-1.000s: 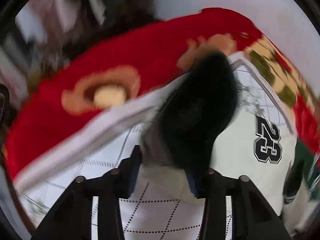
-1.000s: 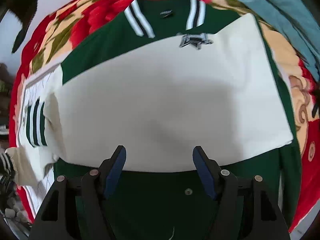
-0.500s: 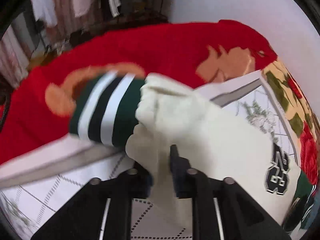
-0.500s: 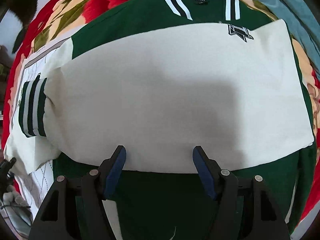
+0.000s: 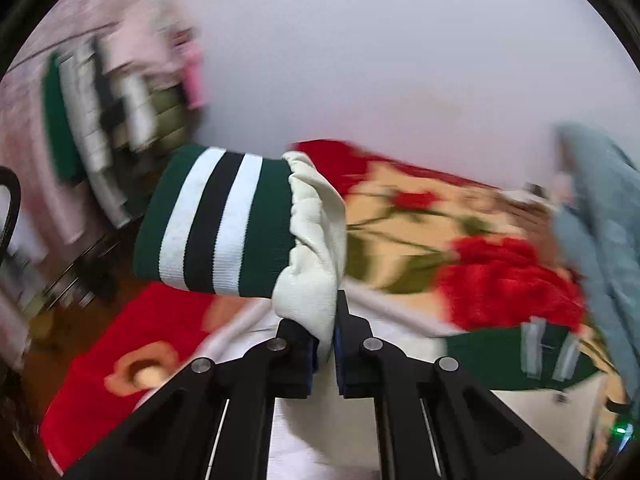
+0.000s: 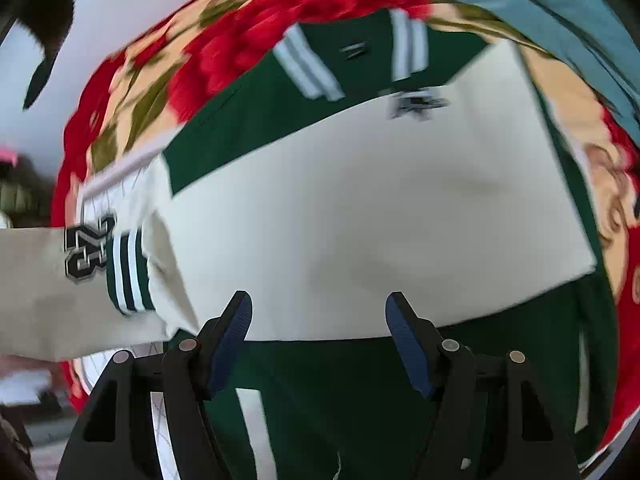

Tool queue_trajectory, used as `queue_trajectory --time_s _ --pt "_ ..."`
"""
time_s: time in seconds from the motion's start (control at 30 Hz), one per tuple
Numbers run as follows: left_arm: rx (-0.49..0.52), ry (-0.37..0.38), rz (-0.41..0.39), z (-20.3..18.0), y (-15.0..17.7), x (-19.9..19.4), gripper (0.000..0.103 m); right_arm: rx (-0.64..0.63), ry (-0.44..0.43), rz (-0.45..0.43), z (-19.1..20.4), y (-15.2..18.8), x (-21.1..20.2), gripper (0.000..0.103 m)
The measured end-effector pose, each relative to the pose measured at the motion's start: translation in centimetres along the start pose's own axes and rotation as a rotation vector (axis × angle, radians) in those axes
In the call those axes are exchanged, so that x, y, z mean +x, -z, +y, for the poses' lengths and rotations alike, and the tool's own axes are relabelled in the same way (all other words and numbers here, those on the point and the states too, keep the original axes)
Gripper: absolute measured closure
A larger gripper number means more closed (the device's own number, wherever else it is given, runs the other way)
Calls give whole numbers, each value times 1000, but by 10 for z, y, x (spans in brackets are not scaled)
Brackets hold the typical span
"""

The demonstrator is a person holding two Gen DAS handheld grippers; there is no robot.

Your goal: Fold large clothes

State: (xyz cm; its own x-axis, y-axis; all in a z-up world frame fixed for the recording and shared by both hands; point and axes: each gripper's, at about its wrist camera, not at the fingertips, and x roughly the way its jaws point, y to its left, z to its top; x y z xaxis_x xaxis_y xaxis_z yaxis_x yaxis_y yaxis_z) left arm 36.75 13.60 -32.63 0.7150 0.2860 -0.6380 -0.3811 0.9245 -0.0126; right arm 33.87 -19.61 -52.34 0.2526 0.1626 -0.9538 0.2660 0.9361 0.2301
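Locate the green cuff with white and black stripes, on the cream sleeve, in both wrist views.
Left wrist view: the green ribbed cuff with white and black stripes sits left of centre, above the left tongs, which pinch the cream sleeve just behind it.
Right wrist view: cuff at lower left, beside the black "23" patch.
Shared landmark: the green striped collar of the jacket.

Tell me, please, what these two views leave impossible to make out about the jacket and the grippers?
- Left wrist view: the left gripper hides the sleeve fabric it pinches.
- Left wrist view: hanging clothes are motion-blurred.
- Right wrist view: collar label is blurred, unreadable.
- Right wrist view: the right gripper covers the jacket hem.
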Motion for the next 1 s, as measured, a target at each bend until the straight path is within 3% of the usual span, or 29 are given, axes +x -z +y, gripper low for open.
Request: queue_trajectory --time_s 0.1,0.2,0.37,0.53,0.63,0.7,0.73,0.8,0.83,1.0 --pt "56 142 45 -90 5 0 99 65 1 -26 -47 -15 -19 32" --pt "140 283 131 -192 38 5 99 130 23 -49 -100 -28 -30 32" --pt "270 406 288 -321 109 22 99 194 109 -58 -196 -49 -28 32" --pt "402 415 408 -386 172 34 98 228 157 -22 -266 -50 -17 32" --pt "459 402 498 -401 196 42 96 233 158 7 -291 -47 -13 32" --pt "467 405 512 -398 200 38 91 239 148 25 -300 -45 -11 32" --pt "467 420 514 -400 203 39 83 247 130 32 -306 -43 -13 32" --pt "461 444 526 -397 197 34 39 257 110 45 -313 -38 -18 32" --pt "458 452 527 -394 194 33 2 267 93 52 -317 -35 -22 32" --pt "441 397 526 -363 187 20 0 313 23 38 -320 -25 -51 32"
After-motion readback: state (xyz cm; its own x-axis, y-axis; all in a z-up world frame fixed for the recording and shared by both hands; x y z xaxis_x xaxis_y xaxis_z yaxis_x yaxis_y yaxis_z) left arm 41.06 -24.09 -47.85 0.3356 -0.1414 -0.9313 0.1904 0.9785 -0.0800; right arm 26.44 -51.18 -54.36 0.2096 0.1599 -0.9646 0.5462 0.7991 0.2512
